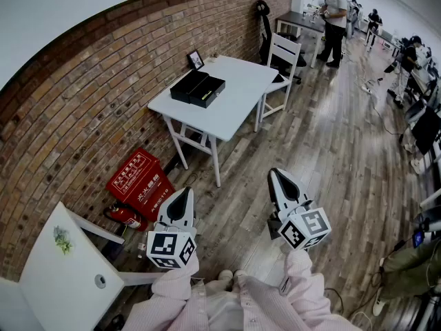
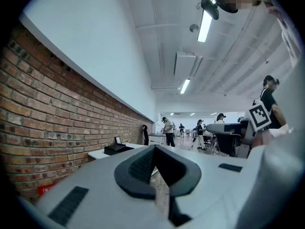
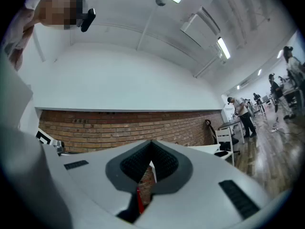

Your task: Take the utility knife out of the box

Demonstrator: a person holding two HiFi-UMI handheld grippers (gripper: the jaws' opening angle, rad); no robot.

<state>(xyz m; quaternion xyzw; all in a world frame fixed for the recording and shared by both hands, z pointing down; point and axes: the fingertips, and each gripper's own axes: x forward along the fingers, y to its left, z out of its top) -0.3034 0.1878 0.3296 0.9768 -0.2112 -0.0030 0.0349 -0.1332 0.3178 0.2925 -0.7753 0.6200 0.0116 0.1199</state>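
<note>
Just holding left gripper (image 1: 180,196) and right gripper (image 1: 280,178) out, fingers (image 2: 140,166) closed on nothing, well apart from black box (image 1: 198,88) near bench's (image 1: 238,101) left edge

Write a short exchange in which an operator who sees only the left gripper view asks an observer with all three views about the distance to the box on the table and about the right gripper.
Operator: My left gripper is shut and empty, and I can make out a black box on a white table ahead. How close am I?
Observer: The head view shows both grippers hanging over the wooden floor, well short of the table.
Operator: And the right gripper? I only see its marker cube.
Observer: Its own view shows the jaws shut with nothing held between them.
</note>
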